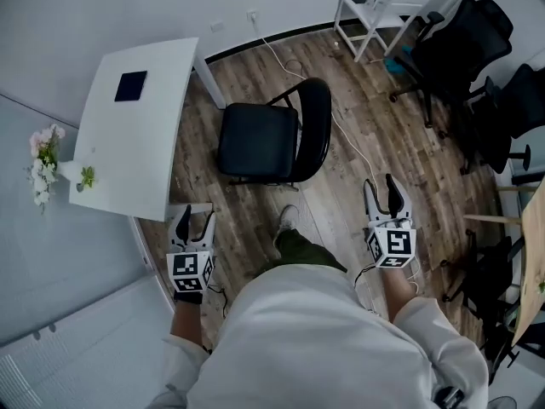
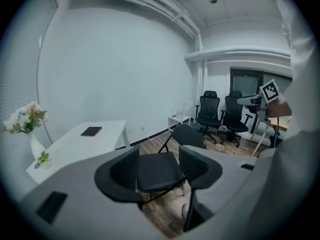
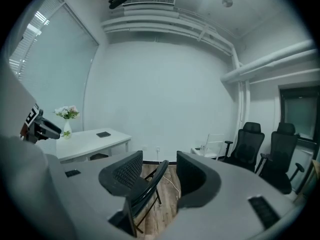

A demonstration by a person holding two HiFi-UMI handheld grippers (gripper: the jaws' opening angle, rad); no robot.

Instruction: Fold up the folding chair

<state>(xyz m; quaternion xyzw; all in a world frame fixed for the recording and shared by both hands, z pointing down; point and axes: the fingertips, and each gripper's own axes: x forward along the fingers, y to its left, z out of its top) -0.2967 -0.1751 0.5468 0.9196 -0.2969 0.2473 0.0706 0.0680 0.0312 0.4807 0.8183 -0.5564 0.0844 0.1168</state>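
Nearest: my white sleeves, a green trouser leg (image 1: 300,250) and one shoe (image 1: 287,220) set fwd on the wood floor (image 1: 409,143).

My left gripper (image 1: 192,217) hangs low by the near corner of the white table (image 1: 157,156). Its jaws are spread w/ nothing btwn the pads. Through the gap, its own view shows only the chair seat, well apart from me.

My right gripper (image 1: 385,192) is out on the other side, over bare floor. Jaws spread here too, pads on nothing. Its view frames the chair's backrest edge-on btwn them, no contact.

Next out is the folding chair (image 1: 255,139): black, still unfolded, standing on the floor just beside the table. The seat is on the table side and the backrest (image 1: 317,126) on the side away from it. A white cable (image 1: 349,143) runs along the floor behind the backrest toward the wall.

On the table there's a dark flat pad (image 1: 130,86) near the far end, and a vase w/ flowers (image 1: 43,156) at the left edge.

Farthest: a small white rack (image 1: 375,11) by the wall, and black office chairs (image 1: 464,45) grouped at the right.
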